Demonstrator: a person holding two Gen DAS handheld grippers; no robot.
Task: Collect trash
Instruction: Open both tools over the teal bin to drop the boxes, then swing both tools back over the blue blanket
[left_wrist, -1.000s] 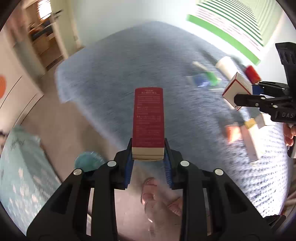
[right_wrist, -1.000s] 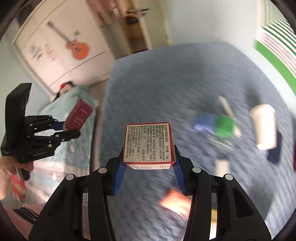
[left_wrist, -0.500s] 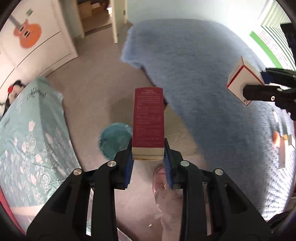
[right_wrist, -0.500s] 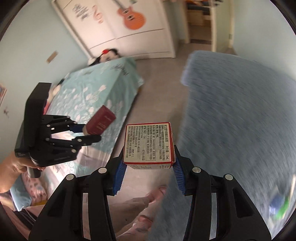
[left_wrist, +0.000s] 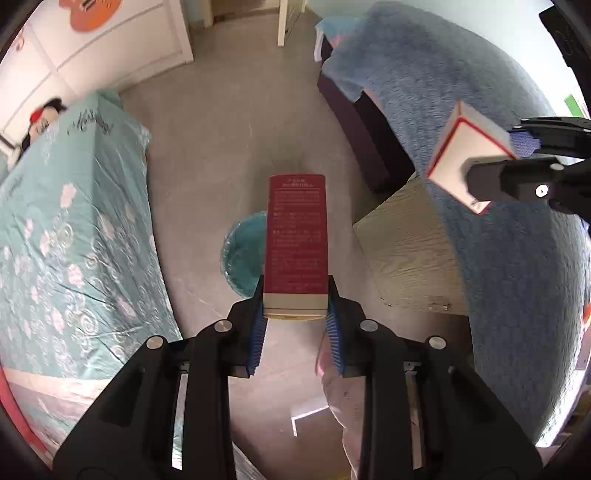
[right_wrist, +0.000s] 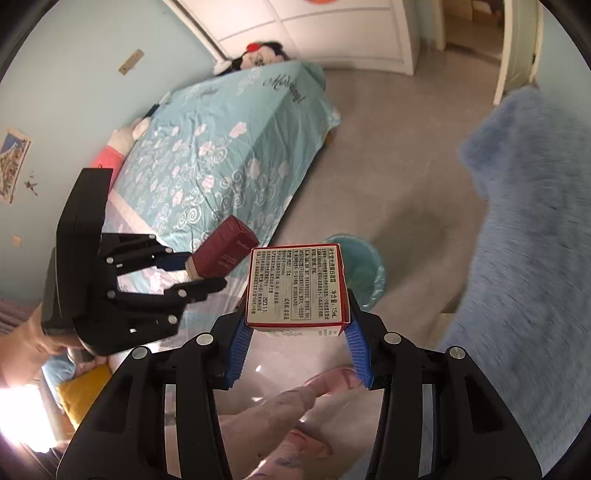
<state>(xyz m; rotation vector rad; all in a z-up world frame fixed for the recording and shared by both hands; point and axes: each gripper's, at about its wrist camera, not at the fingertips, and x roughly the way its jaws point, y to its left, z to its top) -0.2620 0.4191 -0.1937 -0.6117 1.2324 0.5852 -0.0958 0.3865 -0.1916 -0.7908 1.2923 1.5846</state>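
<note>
My left gripper (left_wrist: 295, 314) is shut on a tall dark red box (left_wrist: 297, 236) and holds it above a teal-lined trash bin (left_wrist: 242, 254) on the floor. My right gripper (right_wrist: 297, 332) is shut on a white box with red edges (right_wrist: 299, 286), also above the bin (right_wrist: 364, 273). The right gripper with its white box (left_wrist: 465, 162) shows at the right of the left wrist view. The left gripper with its red box (right_wrist: 223, 254) shows at the left of the right wrist view.
A bed with a teal flowered cover (left_wrist: 62, 229) stands left of the bin. A table under a blue fuzzy cloth (left_wrist: 498, 184) stands right. Grey floor (left_wrist: 229, 122) lies between. My feet (right_wrist: 295, 417) are below the grippers.
Both grippers have swung away from the blue-covered table and its litter toward the floor. The trash bin has come under both boxes. Both grips are unchanged.
</note>
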